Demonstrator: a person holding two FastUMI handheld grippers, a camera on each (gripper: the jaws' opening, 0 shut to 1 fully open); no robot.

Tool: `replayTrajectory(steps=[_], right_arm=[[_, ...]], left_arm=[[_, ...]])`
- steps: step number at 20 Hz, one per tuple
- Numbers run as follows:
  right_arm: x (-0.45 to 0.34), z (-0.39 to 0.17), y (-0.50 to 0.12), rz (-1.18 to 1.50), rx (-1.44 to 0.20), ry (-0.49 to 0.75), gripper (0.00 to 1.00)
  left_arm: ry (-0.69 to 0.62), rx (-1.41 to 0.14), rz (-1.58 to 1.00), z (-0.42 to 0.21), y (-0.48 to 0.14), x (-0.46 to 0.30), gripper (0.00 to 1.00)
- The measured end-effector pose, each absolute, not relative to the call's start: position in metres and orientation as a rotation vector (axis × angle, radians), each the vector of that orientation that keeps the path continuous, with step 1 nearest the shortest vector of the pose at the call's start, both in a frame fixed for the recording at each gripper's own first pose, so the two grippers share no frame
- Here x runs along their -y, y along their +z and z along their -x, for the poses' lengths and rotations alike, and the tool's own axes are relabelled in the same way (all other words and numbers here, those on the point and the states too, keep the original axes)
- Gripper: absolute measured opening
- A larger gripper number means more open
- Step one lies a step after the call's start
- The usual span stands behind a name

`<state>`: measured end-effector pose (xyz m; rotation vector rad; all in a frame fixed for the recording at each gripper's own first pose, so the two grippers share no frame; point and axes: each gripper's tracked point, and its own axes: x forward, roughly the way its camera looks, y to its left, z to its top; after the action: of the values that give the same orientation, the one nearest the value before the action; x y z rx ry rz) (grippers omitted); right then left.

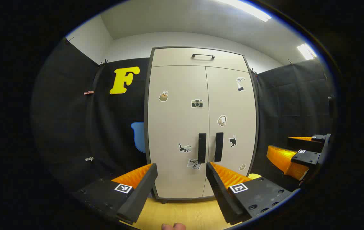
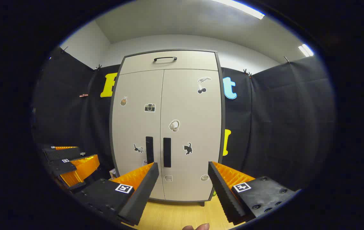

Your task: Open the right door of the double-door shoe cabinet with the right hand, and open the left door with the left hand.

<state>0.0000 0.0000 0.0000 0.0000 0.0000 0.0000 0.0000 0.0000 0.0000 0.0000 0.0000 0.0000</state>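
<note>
Two upright handles ahead: right handle [image 2: 167,152] just left of my spread right gripper [image 2: 183,174], left handle [image 1: 202,148] between my spread left gripper [image 1: 181,175] jaws, both well apart.

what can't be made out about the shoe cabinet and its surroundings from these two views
- Inside of the shoe cabinet: both views, hidden behind its two shut doors.
- Lowest stickers: both views, too small to identify.
- Small item by the cabinet's lower left corner: right gripper view, partly covered by the right gripper.
</note>
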Motion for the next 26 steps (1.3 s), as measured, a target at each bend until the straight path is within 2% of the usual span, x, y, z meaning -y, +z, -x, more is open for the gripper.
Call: replayTrajectory(steps=[14, 21, 26], right_arm=[[0.008, -0.008, -0.014, 0.004, -0.043, -0.037, 0.97], [0.001, -0.018, -0.016, -0.01, -0.043, -0.013, 0.97], [-0.02, -0.052, -0.014, -0.037, -0.026, 0.037, 0.97]], left_arm=[[0.042, -0.021, -0.002, -0.009, -0.011, -0.011, 0.94], [0.039, -0.023, 0.005, -0.012, -0.013, -0.014, 0.94], [0.037, -0.034, 0.018, -0.014, -0.02, -0.018, 0.95]])
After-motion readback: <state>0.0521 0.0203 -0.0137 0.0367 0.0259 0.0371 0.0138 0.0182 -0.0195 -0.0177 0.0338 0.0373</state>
